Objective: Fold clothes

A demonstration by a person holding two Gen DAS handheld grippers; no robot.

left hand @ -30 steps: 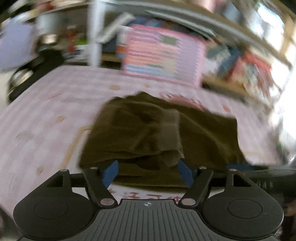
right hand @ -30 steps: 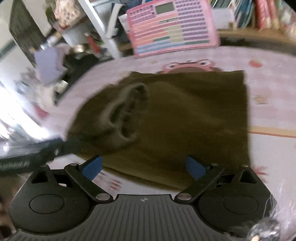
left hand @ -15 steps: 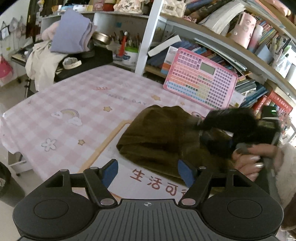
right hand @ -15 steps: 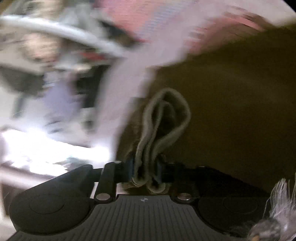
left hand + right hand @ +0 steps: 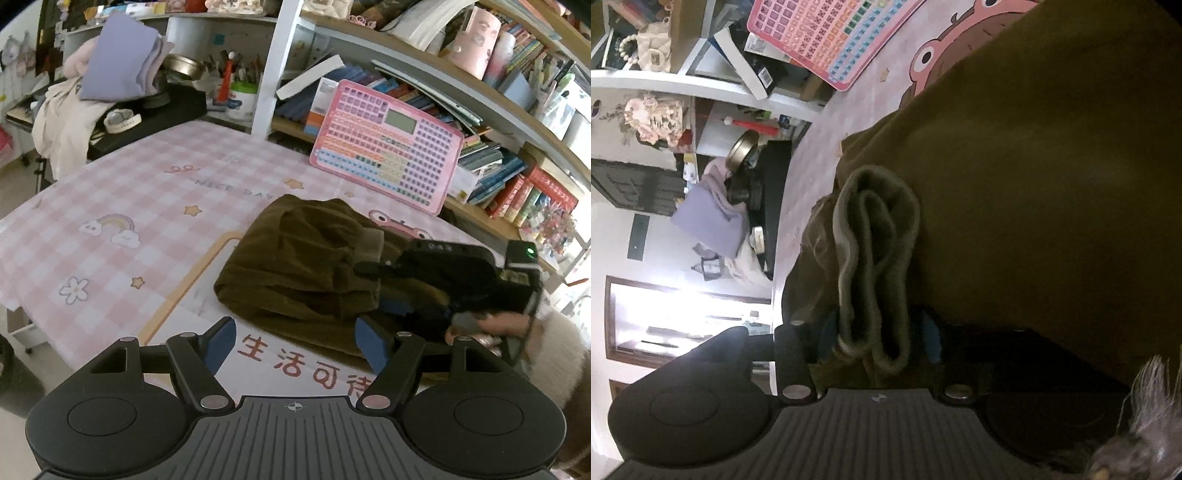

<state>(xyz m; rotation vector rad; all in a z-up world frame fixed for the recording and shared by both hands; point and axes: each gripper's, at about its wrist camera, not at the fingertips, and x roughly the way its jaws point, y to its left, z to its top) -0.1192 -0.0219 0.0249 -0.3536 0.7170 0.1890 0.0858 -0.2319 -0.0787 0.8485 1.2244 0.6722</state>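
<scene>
1. Table: pink-and-white check cloth with rainbow, star and flower prints; a white mat with an orange border and red Chinese characters lies on the near part.
2. Bookshelf behind the table, crammed with books; a white upright post stands at its left end.
3. Olive-brown garment: lies partly folded, in a heap, on the mat and the check cloth, near the table's centre-right. In the right wrist view it fills most of the frame.
4. Pink toy keyboard tablet: leans against the lower shelf, just behind the garment, not touching it.
5. Lilac folded cloth on a dark side stand, far left, well apart from the garment.
6. Right gripper: rolled onto its side, lying against the garment's right half. Jaws have just been opening after a tighter squeeze; the ribbed cuff is bunched between the blue pads, which touch it on both sides, so it is pinching the cuff. From the left wrist view it appears as a dark body with the person's hand behind it and a fluffy white sleeve.
7. Left gripper: jaws spread, nothing between them, hovering over the mat's printed characters just in front of the garment's near edge.
</scene>
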